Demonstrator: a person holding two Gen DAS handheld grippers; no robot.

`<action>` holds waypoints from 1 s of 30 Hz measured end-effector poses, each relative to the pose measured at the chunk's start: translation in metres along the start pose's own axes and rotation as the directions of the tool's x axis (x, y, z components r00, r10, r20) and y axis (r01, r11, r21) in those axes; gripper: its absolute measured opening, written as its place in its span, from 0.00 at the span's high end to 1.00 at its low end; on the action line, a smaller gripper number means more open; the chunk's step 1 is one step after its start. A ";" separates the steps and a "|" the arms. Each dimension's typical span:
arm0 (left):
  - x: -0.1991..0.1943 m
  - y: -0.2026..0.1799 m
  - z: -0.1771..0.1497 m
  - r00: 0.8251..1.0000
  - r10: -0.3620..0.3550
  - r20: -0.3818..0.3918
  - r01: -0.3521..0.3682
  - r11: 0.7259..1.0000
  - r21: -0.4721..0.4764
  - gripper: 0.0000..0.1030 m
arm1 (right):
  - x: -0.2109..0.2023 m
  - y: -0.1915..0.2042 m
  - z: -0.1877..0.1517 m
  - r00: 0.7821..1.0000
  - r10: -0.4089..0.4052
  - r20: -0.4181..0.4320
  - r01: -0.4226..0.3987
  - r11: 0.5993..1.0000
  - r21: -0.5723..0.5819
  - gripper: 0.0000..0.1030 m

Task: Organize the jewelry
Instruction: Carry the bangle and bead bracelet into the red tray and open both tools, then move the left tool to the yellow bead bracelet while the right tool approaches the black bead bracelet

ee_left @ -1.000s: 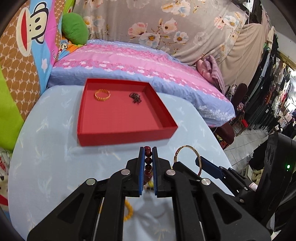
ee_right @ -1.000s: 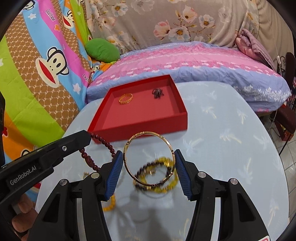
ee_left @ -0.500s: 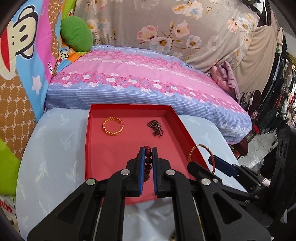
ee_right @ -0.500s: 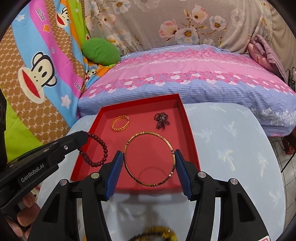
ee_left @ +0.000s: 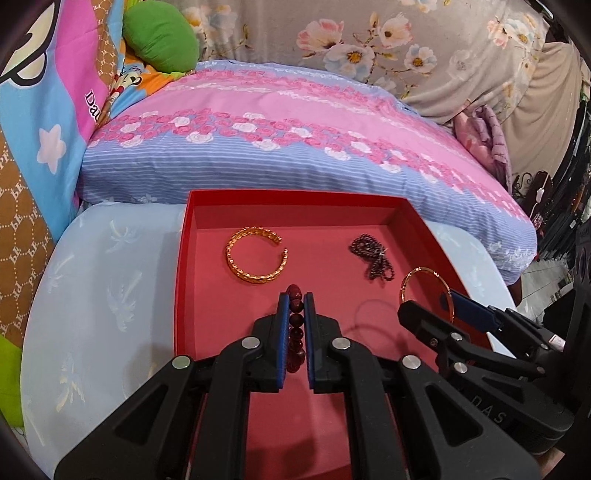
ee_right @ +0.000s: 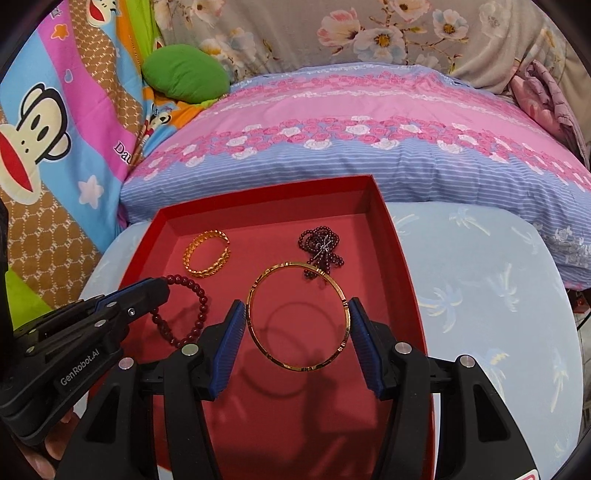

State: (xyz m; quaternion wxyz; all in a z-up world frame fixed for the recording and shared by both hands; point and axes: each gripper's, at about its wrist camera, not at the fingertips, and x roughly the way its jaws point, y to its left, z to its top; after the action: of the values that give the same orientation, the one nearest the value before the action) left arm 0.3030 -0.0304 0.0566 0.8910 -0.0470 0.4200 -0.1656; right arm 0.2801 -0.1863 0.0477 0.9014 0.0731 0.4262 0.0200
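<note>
A red tray (ee_left: 184, 258) (ee_right: 402, 266) lies on the pale blue table, holding a gold cuff bracelet (ee_left: 256, 254) (ee_right: 207, 253) and a dark bead necklace (ee_left: 373, 256) (ee_right: 321, 247). My left gripper (ee_left: 296, 306) (ee_right: 162, 290) is shut on a dark red bead bracelet (ee_left: 295, 325) (ee_right: 195, 306), hanging over the tray's left part. My right gripper (ee_right: 297, 317) (ee_left: 428, 304) is shut on a thin gold bangle (ee_right: 297, 266) (ee_left: 424, 271), held flat between its blue pads above the tray's middle.
The pale blue table (ee_left: 92, 295) (ee_right: 498, 295) abuts a bed with a pink and blue striped pillow (ee_left: 295, 140) (ee_right: 369, 140). A green cushion (ee_left: 159, 33) and a cartoon-print blanket (ee_right: 55, 129) lie at the left. Part of a hand (ee_right: 55, 446) shows low left.
Both grippers have moved forward from over the table to over the red tray, carrying the bead bracelet and the gold bangle. The loose bracelets on the table have dropped out of view.
</note>
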 end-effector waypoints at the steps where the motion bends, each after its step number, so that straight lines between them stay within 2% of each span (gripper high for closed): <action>1: 0.002 0.001 0.000 1.000 0.008 -0.002 -0.008 1.000 0.001 0.93 | 0.003 0.001 0.001 1.000 -0.004 -0.004 0.004 1.000 0.000 0.47; 7: 0.006 0.009 -0.003 0.998 0.057 0.007 -0.057 0.998 -0.005 0.91 | 0.010 -0.002 0.001 0.999 -0.033 -0.014 0.033 0.999 0.006 0.46; 9: 0.004 0.012 -0.003 0.998 0.066 0.016 -0.066 0.998 -0.011 0.85 | 0.009 -0.003 0.002 0.999 -0.041 -0.010 0.042 0.999 0.009 0.44; 11: 0.000 0.015 -0.002 0.996 0.077 0.032 -0.077 0.997 -0.027 0.72 | 0.005 -0.005 0.002 0.999 -0.042 0.001 0.042 0.999 0.018 0.42; 13: -0.005 0.017 -0.002 0.996 0.080 0.045 -0.079 0.996 -0.039 0.68 | -0.002 -0.006 0.002 0.999 -0.043 0.015 0.043 0.999 0.020 0.42; 21: -0.030 0.006 -0.007 0.993 0.088 0.079 -0.086 0.996 -0.022 0.67 | -0.038 -0.003 -0.007 0.998 -0.036 0.060 0.036 0.999 0.005 0.41; 30: -0.075 -0.015 -0.041 0.992 0.070 0.108 -0.072 0.997 0.012 0.66 | -0.091 0.001 -0.048 0.997 -0.015 0.078 0.014 1.000 0.001 0.41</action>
State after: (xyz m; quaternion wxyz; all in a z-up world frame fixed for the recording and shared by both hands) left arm 0.2231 -0.0171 0.0887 0.9181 -0.0339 0.3714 -0.1344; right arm 0.1854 -0.1886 0.0874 0.9175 0.0709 0.3912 0.0105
